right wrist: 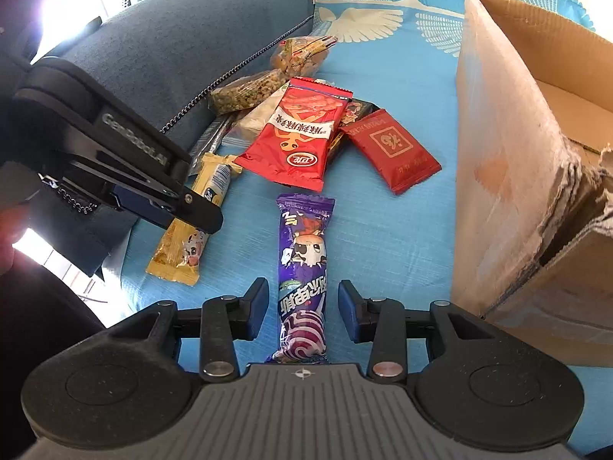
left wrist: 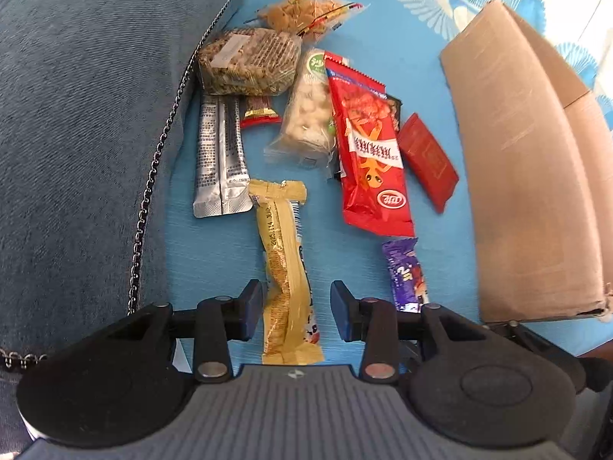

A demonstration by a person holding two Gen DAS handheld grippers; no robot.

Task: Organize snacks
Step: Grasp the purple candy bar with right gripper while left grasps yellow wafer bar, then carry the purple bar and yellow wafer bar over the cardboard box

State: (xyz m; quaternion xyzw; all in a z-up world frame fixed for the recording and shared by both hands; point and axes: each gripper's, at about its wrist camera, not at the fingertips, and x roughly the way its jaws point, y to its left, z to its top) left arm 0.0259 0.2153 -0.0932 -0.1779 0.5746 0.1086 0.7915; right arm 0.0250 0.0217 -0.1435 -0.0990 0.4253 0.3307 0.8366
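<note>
Right wrist view: I am straddling the purple snack (right wrist: 302,268) with my right claw (right wrist: 302,308) wide, centring before closing; left claw (left wrist: 297,308) likewise wide around the yellow bar (left wrist: 285,253).

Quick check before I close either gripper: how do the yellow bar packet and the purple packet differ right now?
The yellow bar packet is gold with a crumpled, folded far end; the purple packet is purple with a cartoon figure and lies flat. The yellow one lies between the open left gripper fingers, the purple one between the open right gripper fingers. The purple one lies nearer the cardboard box. Both are long, sealed, ungripped, on the blue cloth.
</note>
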